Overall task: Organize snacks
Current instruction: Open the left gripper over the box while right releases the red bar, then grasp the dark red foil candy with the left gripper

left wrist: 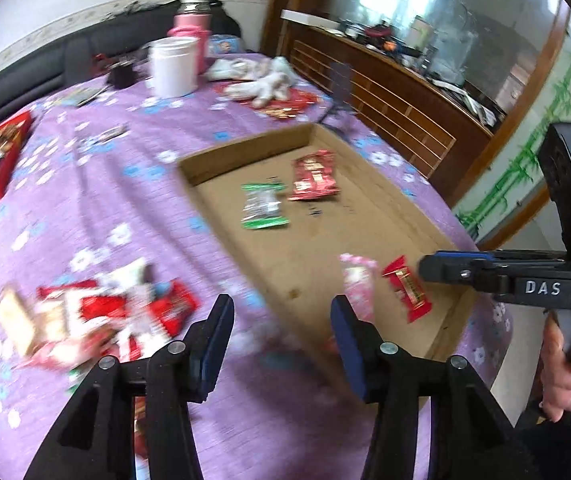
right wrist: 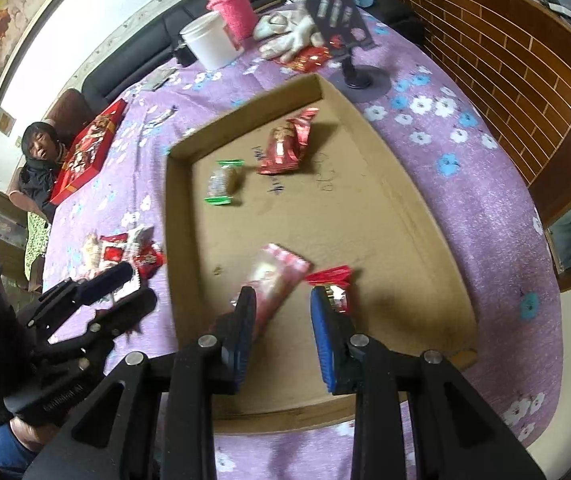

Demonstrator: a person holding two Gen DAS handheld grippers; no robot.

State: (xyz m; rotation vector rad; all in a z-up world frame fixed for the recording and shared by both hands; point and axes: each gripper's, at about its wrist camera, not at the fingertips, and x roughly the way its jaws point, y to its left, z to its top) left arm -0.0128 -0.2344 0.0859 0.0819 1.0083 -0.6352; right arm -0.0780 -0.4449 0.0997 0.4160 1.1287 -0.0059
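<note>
right wrist view: cardboard tray (right wrist: 417,216) holds four wrapped snacks (right wrist: 283,148).

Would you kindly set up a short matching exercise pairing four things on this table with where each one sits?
Things:
1. green-edged snack
2. pink packet
3. loose snack pile
4. white tub

Places:
A. on the purple cloth, left of the box
B. far end of the table, beside the pink flask
C. near end of the cardboard box, next to a small red packet
D. far part of the box, beside the big red bag

Pairs: 1-D, 2-C, 3-A, 4-B
</note>
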